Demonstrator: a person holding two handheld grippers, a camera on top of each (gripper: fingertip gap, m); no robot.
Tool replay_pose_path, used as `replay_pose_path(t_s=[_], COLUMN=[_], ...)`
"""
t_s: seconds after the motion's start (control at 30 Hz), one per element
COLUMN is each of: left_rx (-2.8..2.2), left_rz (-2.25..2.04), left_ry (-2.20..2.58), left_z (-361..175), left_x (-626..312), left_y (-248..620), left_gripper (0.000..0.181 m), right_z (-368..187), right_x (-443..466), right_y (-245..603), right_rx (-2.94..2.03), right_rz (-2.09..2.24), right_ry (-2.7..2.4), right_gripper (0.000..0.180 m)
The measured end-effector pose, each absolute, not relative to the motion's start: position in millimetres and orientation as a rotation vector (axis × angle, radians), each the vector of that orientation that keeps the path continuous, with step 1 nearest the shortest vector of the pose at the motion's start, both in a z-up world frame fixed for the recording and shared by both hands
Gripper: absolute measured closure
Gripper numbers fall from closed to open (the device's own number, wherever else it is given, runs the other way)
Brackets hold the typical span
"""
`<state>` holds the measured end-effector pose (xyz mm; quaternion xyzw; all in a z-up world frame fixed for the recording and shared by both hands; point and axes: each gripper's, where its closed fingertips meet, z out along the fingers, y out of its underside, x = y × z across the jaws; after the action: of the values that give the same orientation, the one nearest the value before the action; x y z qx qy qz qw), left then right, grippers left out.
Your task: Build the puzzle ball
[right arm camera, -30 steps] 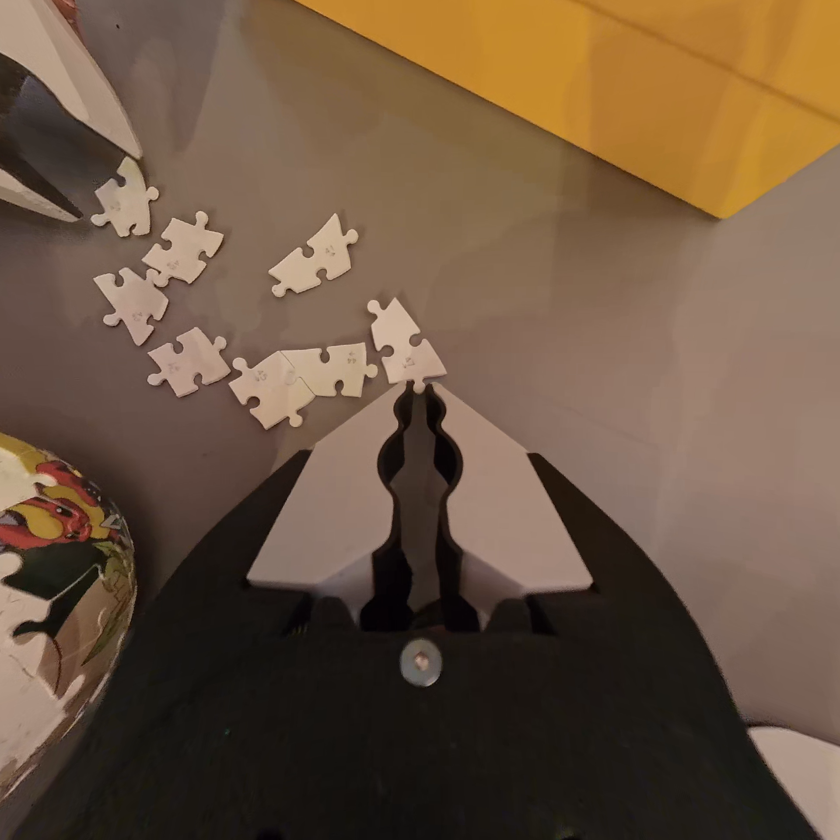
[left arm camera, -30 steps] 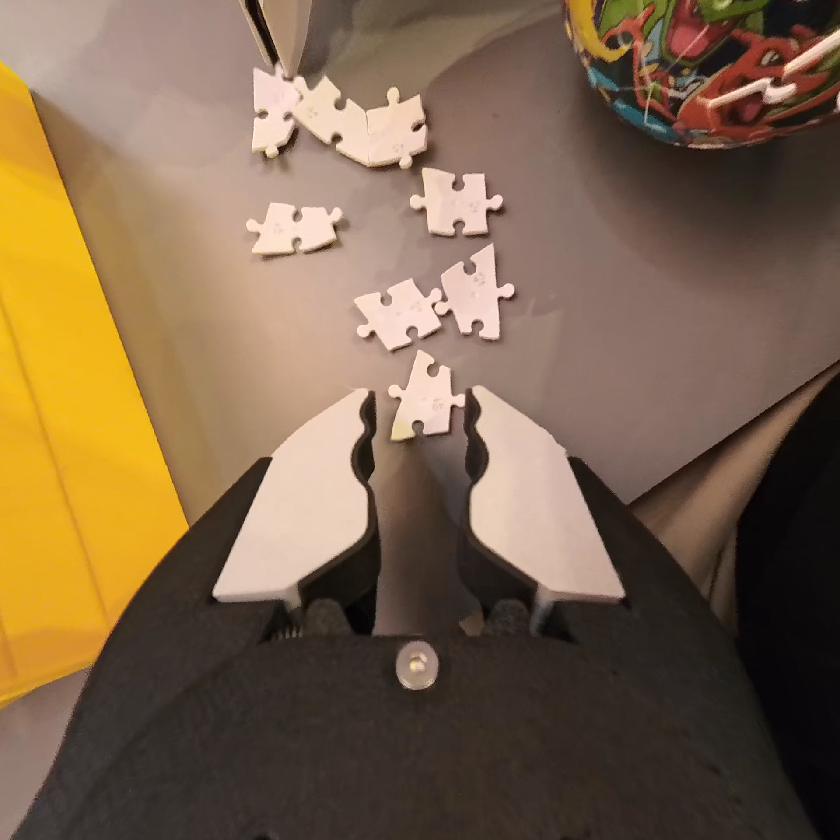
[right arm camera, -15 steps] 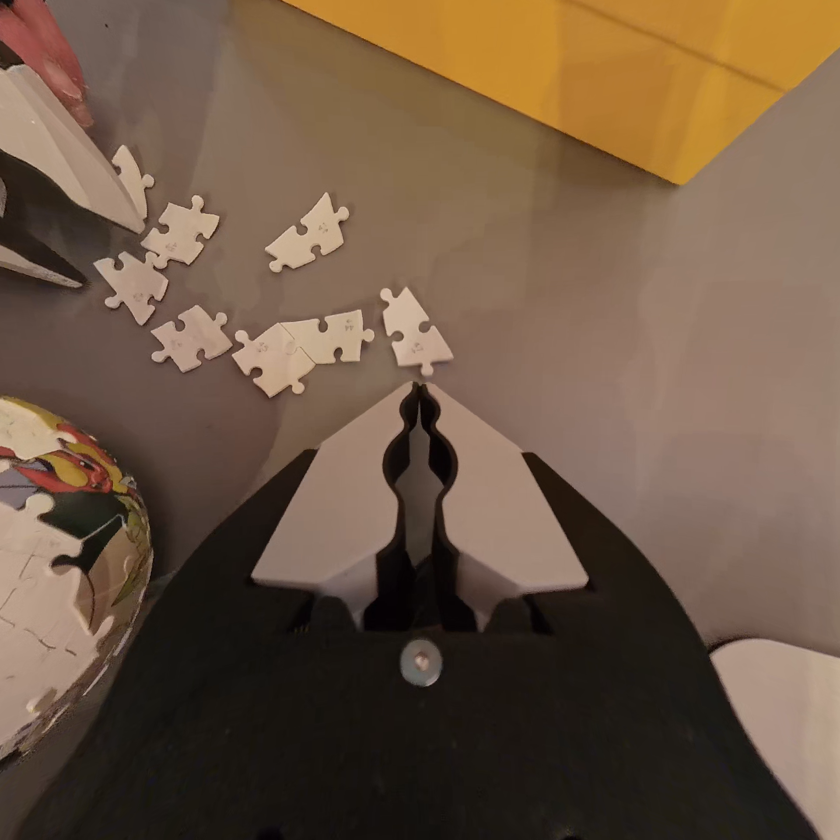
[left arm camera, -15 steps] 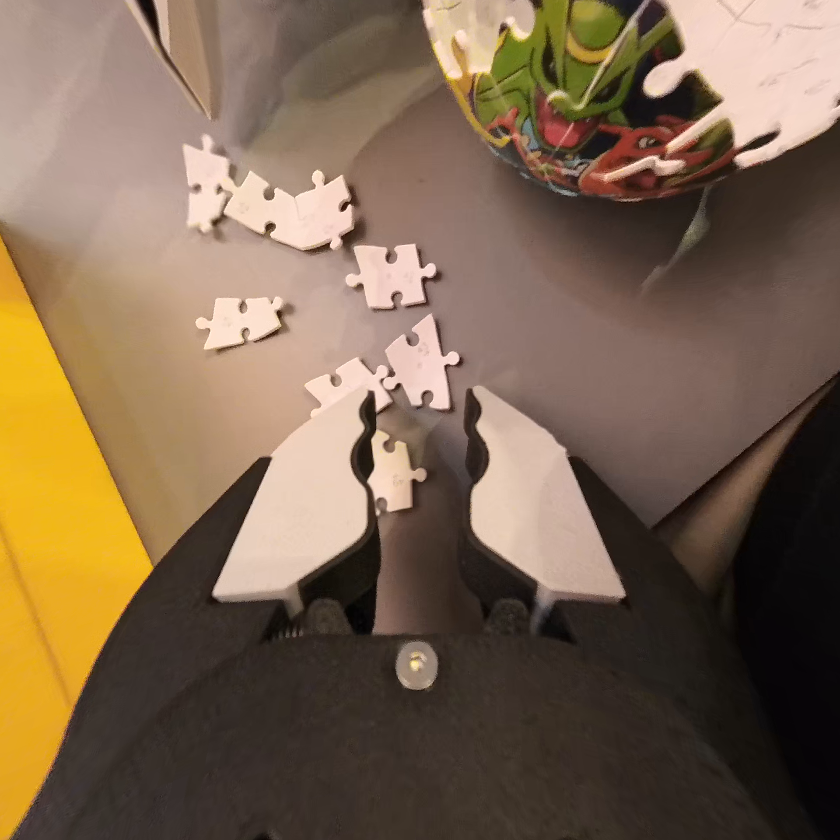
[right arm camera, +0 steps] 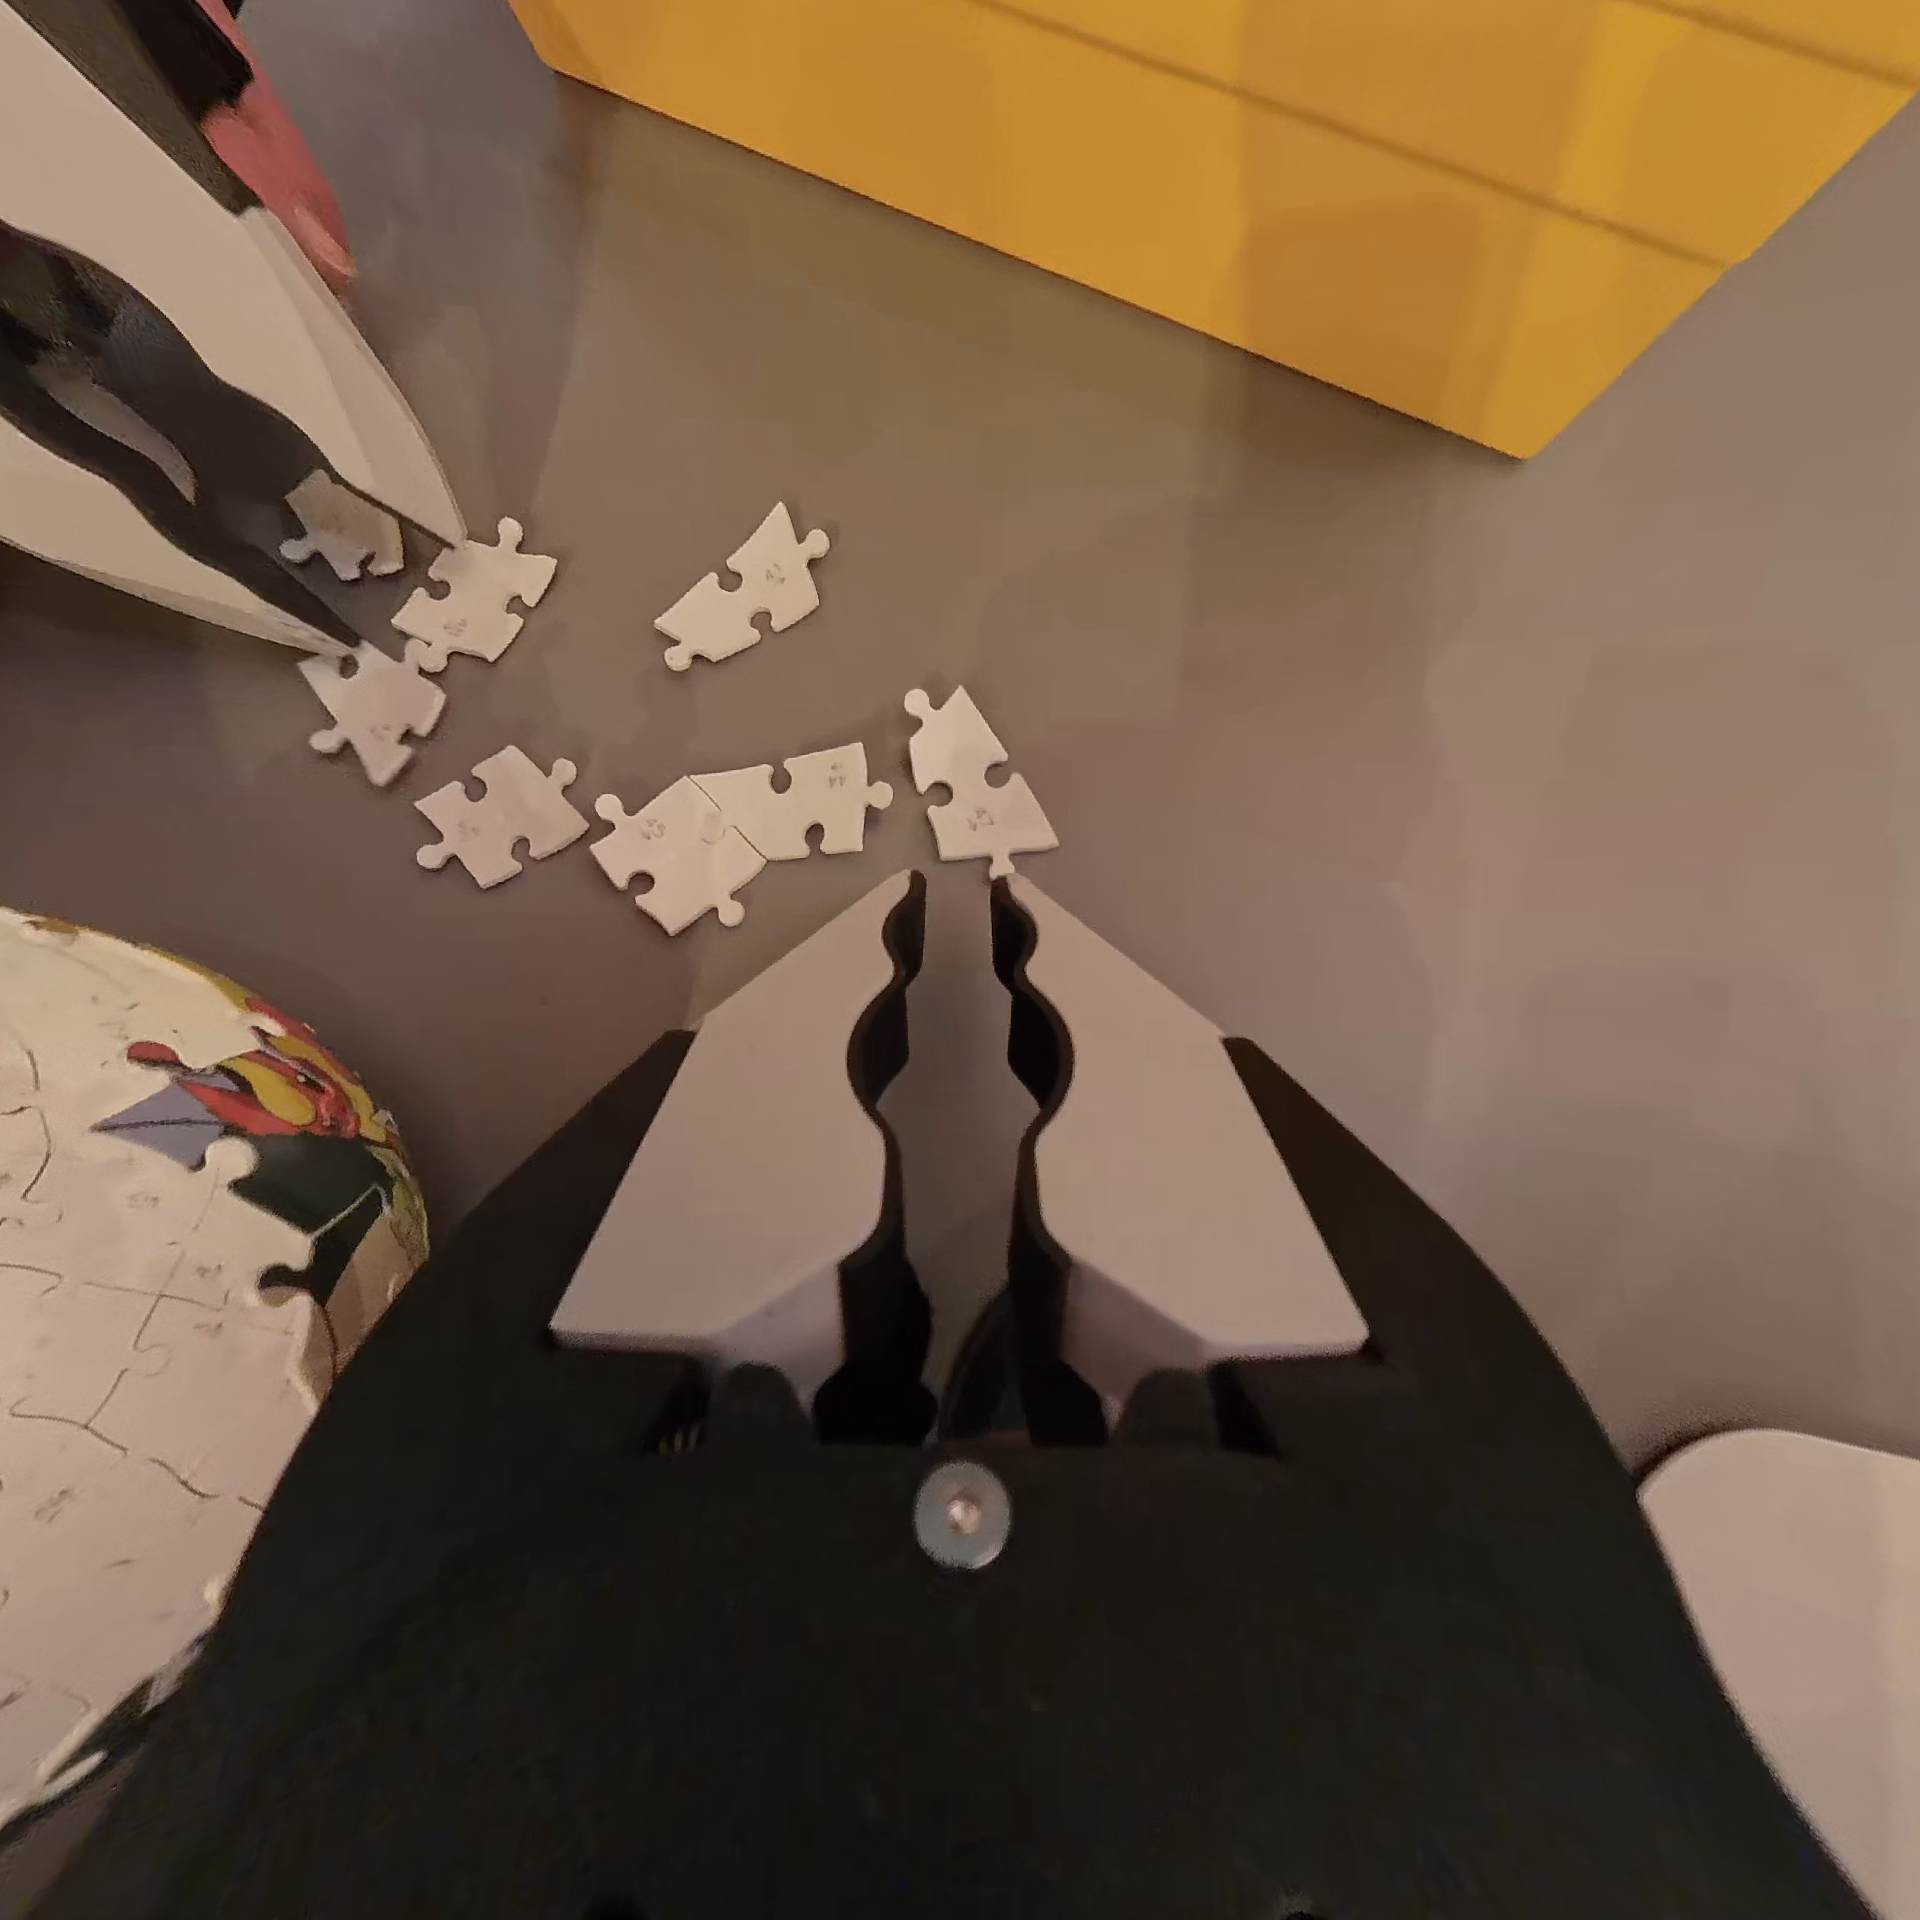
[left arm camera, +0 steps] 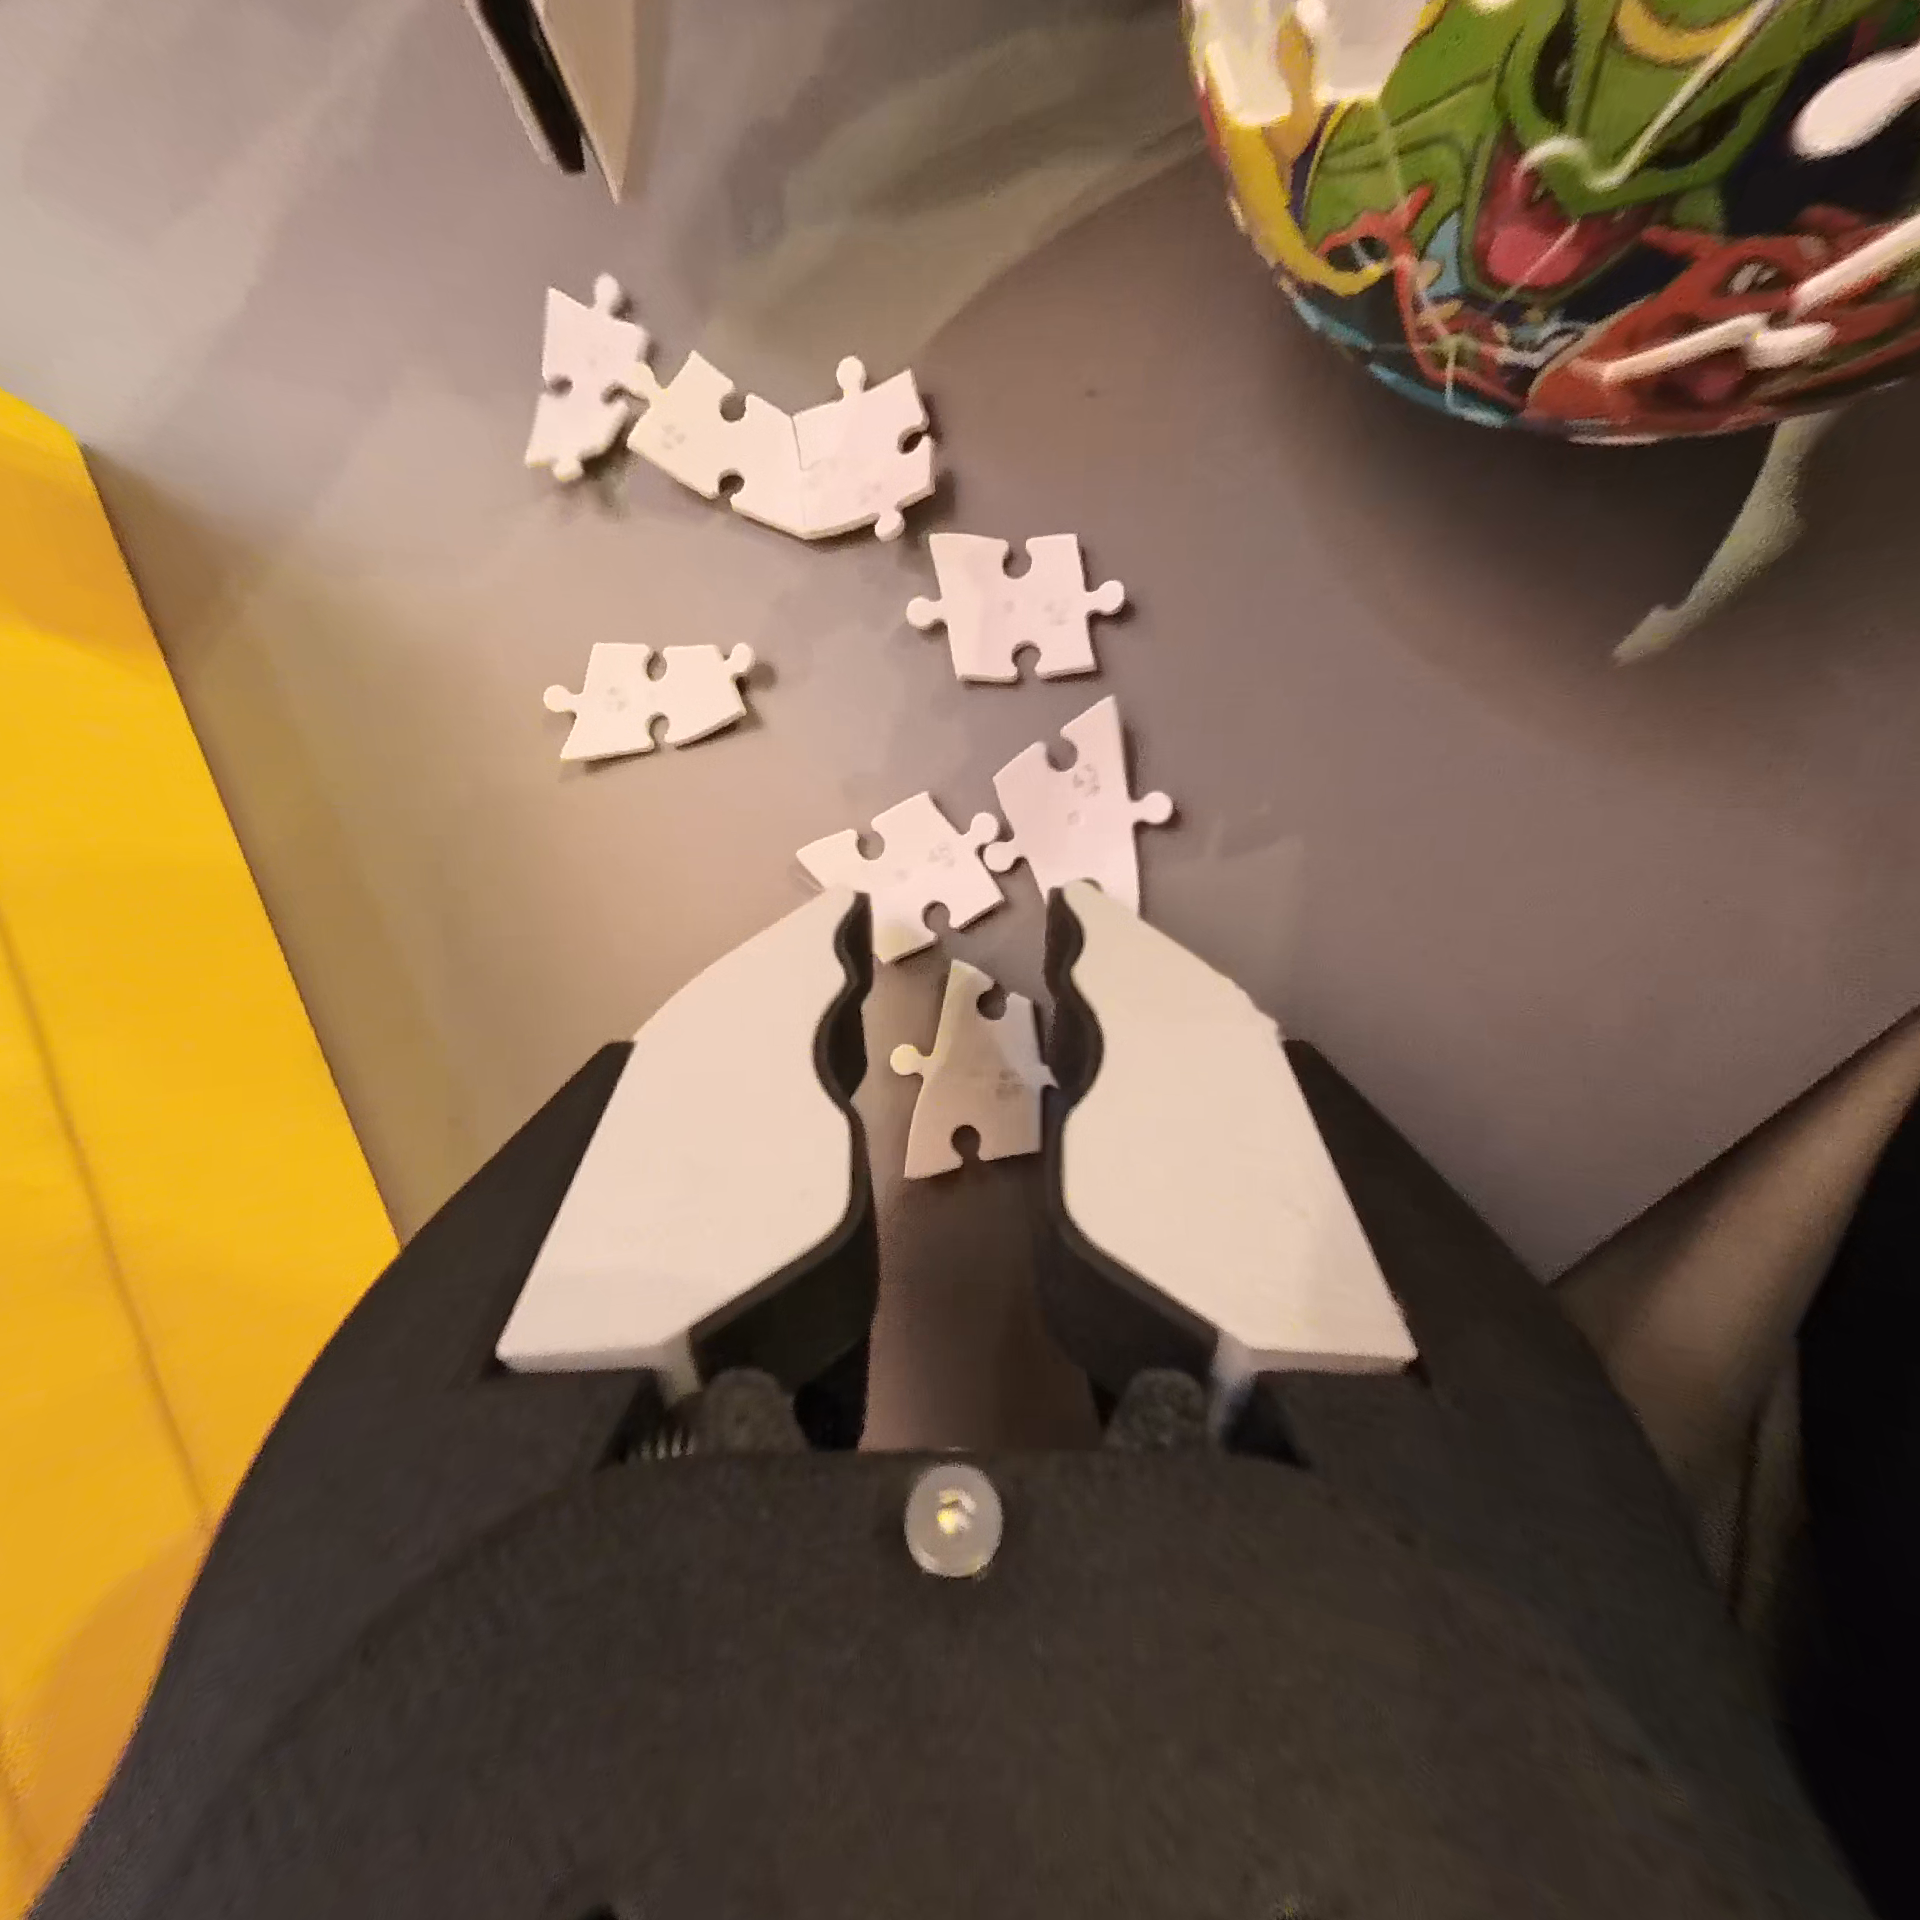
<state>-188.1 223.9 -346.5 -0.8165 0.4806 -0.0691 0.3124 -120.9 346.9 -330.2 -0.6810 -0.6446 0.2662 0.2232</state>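
Your left tongs [left arm camera: 951, 914] stand spread over the grey worktop [left arm camera: 1455, 883], one white puzzle piece [left arm camera: 971, 1081] lying loose between them; your right tongs [right arm camera: 954, 883] are parted slightly, holding nothing. Beyond lies a yellow box [right arm camera: 1247, 187], then the half-built puzzle ball [left arm camera: 1579, 197] with its green-and-red cartoon print, well apart from the scattered white pieces [right arm camera: 499, 816]. Picking appears to be underway: close on that piece next, then carry it to the ball. Faint printed digits mark the piece backs.

Small printed marks sit on the white backs of the loose pieces [right arm camera: 745, 589], towards 12 o'clock.
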Motion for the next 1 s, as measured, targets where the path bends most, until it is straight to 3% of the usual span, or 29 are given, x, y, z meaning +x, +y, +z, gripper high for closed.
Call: replay_pose_path(t_s=[0.63, 1.0], left_rx=[-2.186, -2.181], left_rz=[-0.197, -0.215], left_ry=[1.122, 1.097], left_z=[-339, -339], left_x=[-213, -216], left_y=[240, 243], left_gripper=[0.151, 0.153], right_z=[-340, -350], right_x=[-129, -129], right_y=[356, 356], right_rx=[-1.932, -1.933], right_rz=[0.725, 0.713], right_ry=[-1.813, -1.825], right_gripper=[0.161, 0.176])
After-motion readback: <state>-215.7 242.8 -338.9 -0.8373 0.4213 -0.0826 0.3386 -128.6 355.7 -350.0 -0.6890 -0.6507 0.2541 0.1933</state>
